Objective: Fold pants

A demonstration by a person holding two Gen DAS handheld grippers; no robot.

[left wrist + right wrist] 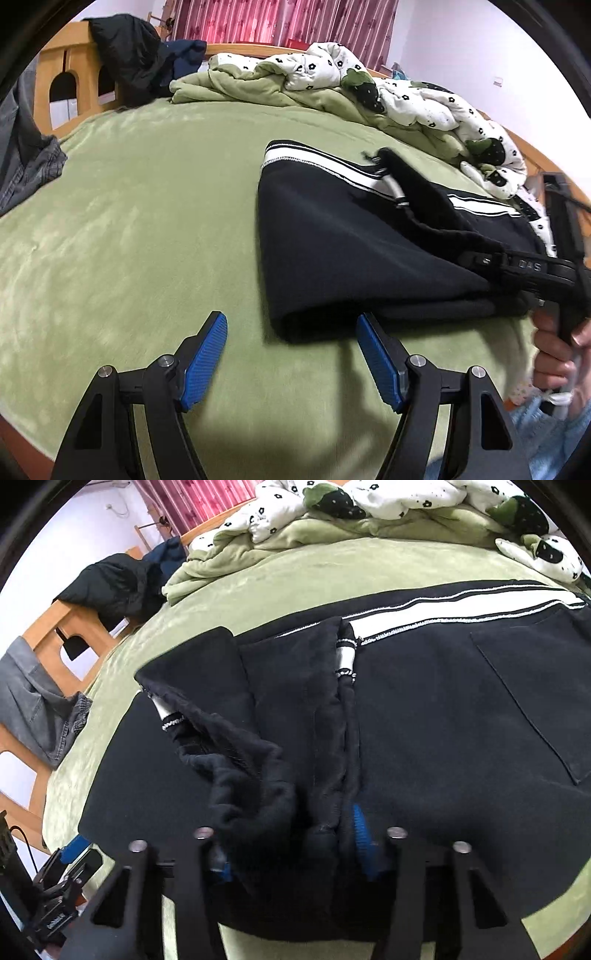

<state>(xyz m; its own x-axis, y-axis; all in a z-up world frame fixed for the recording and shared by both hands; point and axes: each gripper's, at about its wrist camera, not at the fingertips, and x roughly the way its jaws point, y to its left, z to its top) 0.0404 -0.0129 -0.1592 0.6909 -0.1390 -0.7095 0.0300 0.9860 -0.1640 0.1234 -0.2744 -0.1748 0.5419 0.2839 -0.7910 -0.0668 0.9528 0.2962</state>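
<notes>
Pants [424, 709], black with white side stripes, lie partly folded on the green bed blanket [129, 221]. Right gripper [291, 845] pinches a bunched black cuff or hem at the near edge, cloth packed between the blue pads [360, 830]. Left gripper [291, 354] hangs spread over bare blanket just beside the folded end, nothing in it. Crumpled quilt [369, 85] beyond. Hand [557, 350] on the right handle.

Matt black cloth pants [424, 709] on plush green blanket [147, 221].
</notes>
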